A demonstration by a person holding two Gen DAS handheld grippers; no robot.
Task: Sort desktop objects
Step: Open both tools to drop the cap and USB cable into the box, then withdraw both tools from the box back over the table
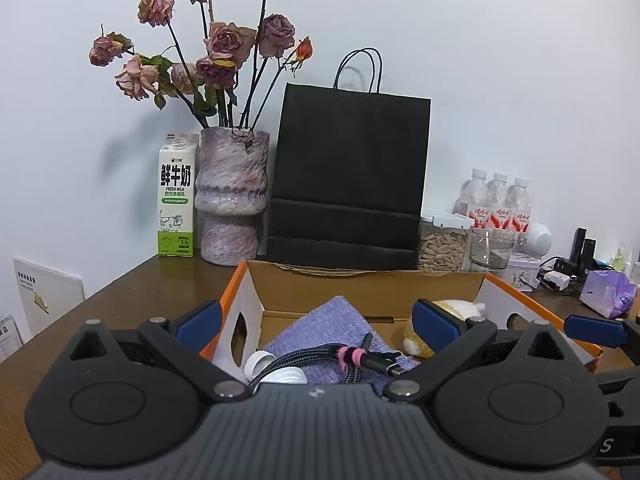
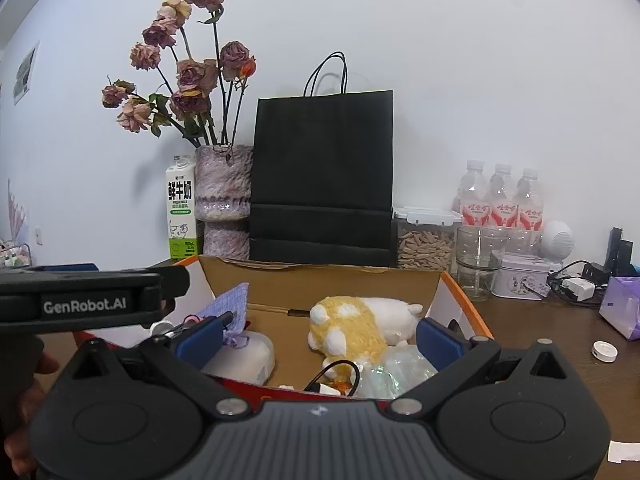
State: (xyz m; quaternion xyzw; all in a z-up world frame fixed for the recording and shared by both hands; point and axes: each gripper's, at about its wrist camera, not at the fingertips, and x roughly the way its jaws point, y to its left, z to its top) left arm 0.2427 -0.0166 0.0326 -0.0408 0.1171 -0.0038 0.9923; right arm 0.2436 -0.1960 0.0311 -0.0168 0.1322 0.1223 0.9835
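Hovering both spread, empty hand-held grippers, left (image 1: 316,322) and right (image 2: 318,336), over the cardboard box (image 2: 320,280), I judge the small white disc (image 2: 605,350) on the table (image 2: 560,360) comes next.

My left gripper (image 1: 316,326) body hides the near part of the cardboard box (image 1: 360,286), and its right finger covers part of the plush toy (image 1: 460,308). In the right wrist view, the braided cable (image 2: 192,322) disappears behind the finger. The small bottles (image 1: 622,262) at far right are too tiny to identify.
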